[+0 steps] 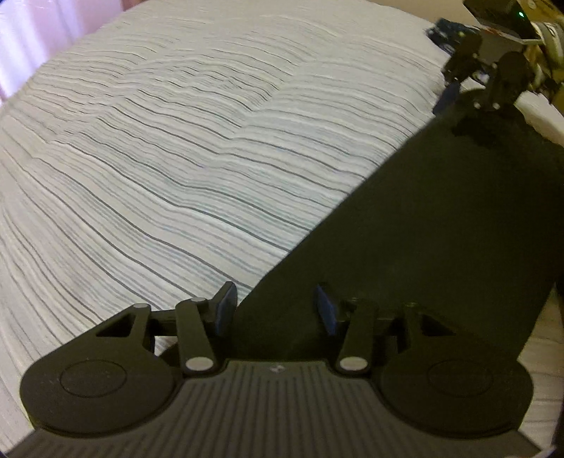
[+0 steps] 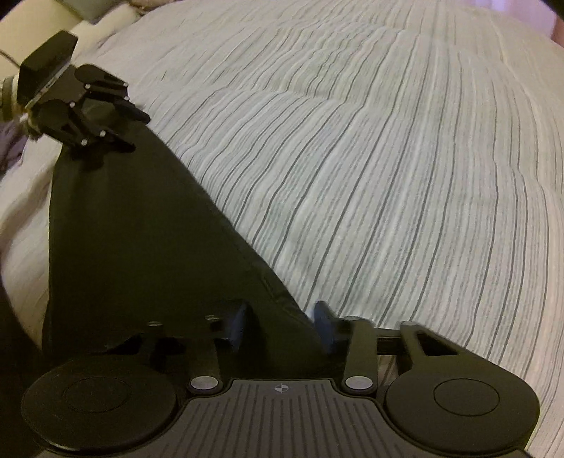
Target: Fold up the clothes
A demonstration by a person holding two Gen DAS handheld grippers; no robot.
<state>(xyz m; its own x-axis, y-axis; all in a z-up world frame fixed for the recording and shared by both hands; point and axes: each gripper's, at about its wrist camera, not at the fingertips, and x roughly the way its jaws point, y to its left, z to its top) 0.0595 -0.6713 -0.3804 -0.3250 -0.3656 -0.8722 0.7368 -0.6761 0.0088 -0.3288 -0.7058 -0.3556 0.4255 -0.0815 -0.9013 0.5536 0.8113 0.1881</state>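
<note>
A black garment (image 1: 440,218) is stretched flat between both grippers above a striped bedcover. In the left wrist view my left gripper (image 1: 275,310) is shut on its near end, with cloth filling the gap between the blue pads (image 1: 225,310). My right gripper (image 1: 469,112) pinches the far end at the top right. In the right wrist view the right gripper (image 2: 282,324) is shut on a bunched corner of the garment (image 2: 141,229). The left gripper (image 2: 132,130) holds the opposite corner at the upper left. The garment's lower part hangs out of sight.
The grey-and-white striped bedcover (image 1: 176,158) fills most of both views and is softly wrinkled (image 2: 387,176). A pale pink curtain (image 1: 21,42) shows at the far left. A cream pillow or headboard (image 2: 38,21) lies behind the left gripper. A small blue object (image 1: 440,33) rests near the bed's far edge.
</note>
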